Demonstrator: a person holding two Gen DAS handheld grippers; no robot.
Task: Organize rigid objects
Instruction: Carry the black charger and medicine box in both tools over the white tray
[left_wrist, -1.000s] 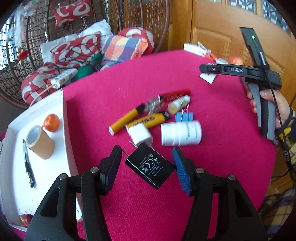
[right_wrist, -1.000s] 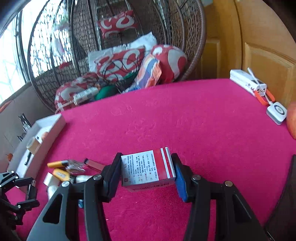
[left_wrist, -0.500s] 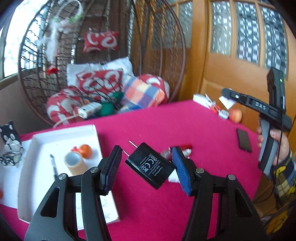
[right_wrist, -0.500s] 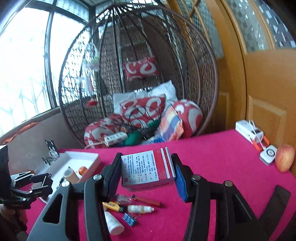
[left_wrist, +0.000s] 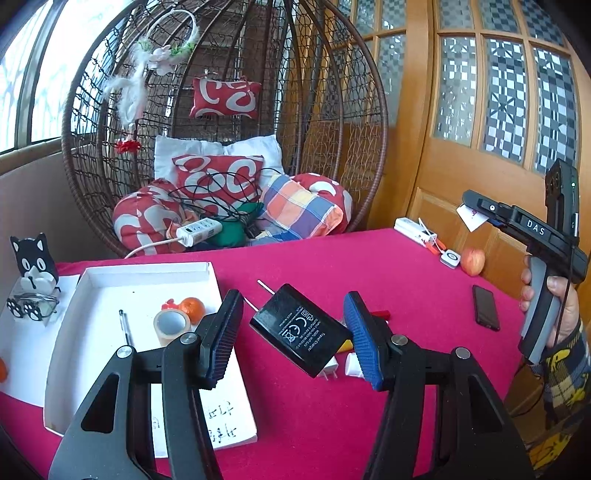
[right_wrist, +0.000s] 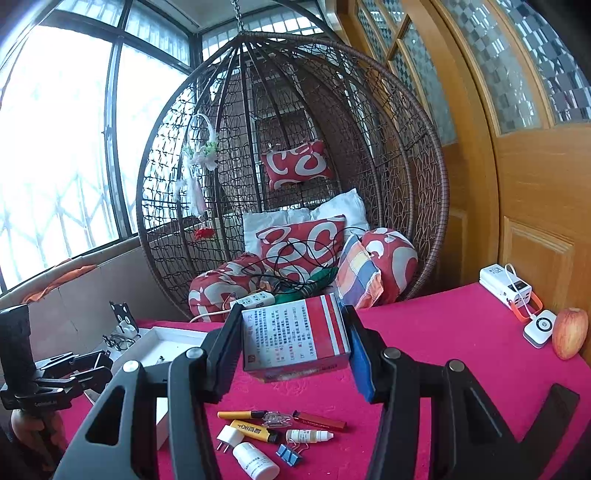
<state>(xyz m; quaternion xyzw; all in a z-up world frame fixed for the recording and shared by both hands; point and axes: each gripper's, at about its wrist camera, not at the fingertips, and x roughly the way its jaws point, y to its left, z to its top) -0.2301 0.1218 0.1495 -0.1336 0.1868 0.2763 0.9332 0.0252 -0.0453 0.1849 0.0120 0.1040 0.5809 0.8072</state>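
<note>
- Your tray's (left_wrist: 92, 273) near half lies bare; tape roll (left_wrist: 171, 325), orange (left_wrist: 192, 308) and pen (left_wrist: 125, 328) crowd its far side.
- Small clutter (right_wrist: 273, 432) blocks the table's (right_wrist: 443, 332) near edge.

Tape roll (left_wrist: 170, 325) in tray (left_wrist: 92, 280), left of phone (left_wrist: 485, 307)

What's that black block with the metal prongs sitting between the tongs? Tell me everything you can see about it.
The black charger is a flat, rectangular plug adapter of smooth, slightly glossy plastic. White print on its face reads "Travel Charger" beside certification marks. Two thin metal prongs stick out of its upper-left end. It hangs tilted in the left tongs, raised above the red tablecloth. Its lower-right corner meets the blue pad; contact on the other side is not clearly visible.
</note>
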